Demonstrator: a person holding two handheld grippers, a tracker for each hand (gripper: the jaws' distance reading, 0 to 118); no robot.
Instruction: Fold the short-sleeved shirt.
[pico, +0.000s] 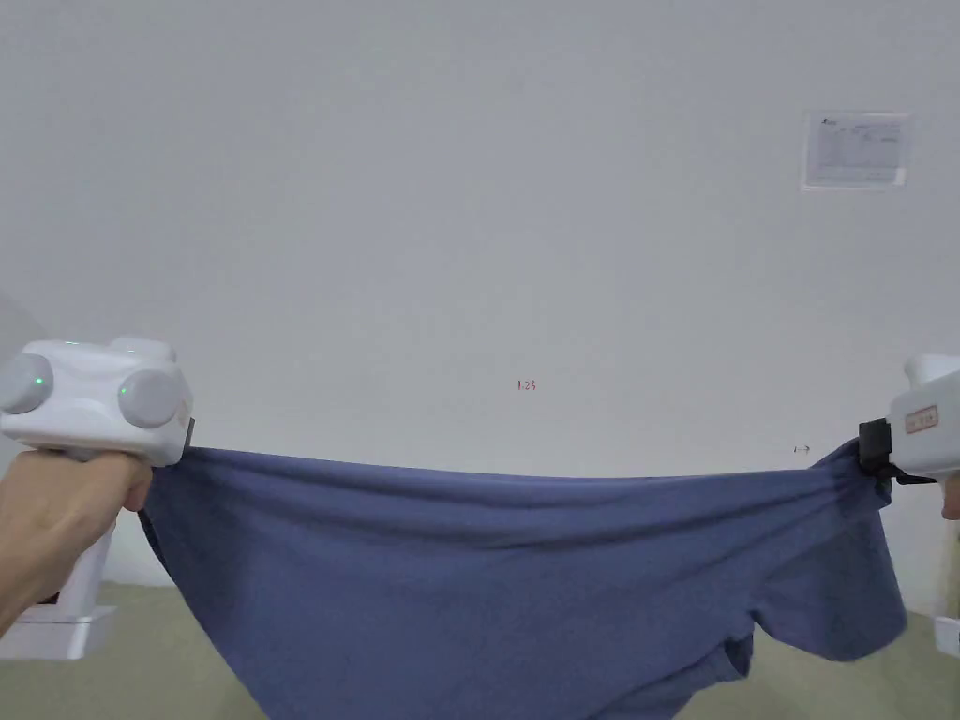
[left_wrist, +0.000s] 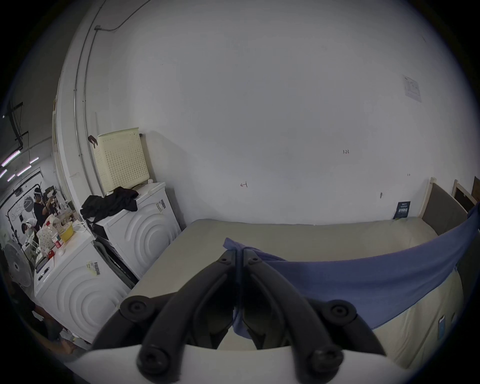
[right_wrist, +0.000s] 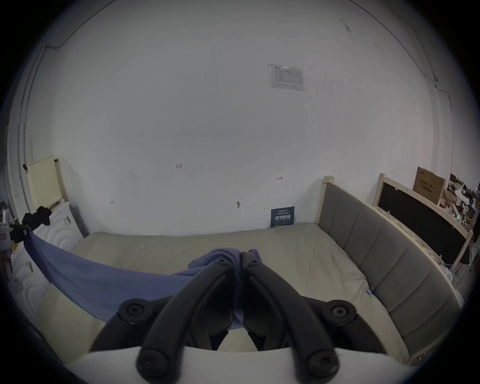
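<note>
A blue short-sleeved shirt (pico: 506, 581) hangs stretched in the air between both grippers, its top edge sagging slightly, a sleeve drooping at the lower right. My left gripper (pico: 187, 442) pinches its left corner; in the left gripper view the black jaws (left_wrist: 239, 253) are shut with blue cloth (left_wrist: 376, 280) caught between them. My right gripper (pico: 867, 450) clamps the right corner; in the right gripper view its jaws (right_wrist: 240, 257) are shut on bunched shirt fabric (right_wrist: 104, 280). The shirt's lower part is cut off at the frame's bottom.
Below the shirt lies a beige mattress (right_wrist: 298, 254) with a grey padded headboard (right_wrist: 384, 254) on the right. White washing machines (left_wrist: 140, 233) with black clothes on top stand to the left. A plain white wall (pico: 469, 234) is straight ahead.
</note>
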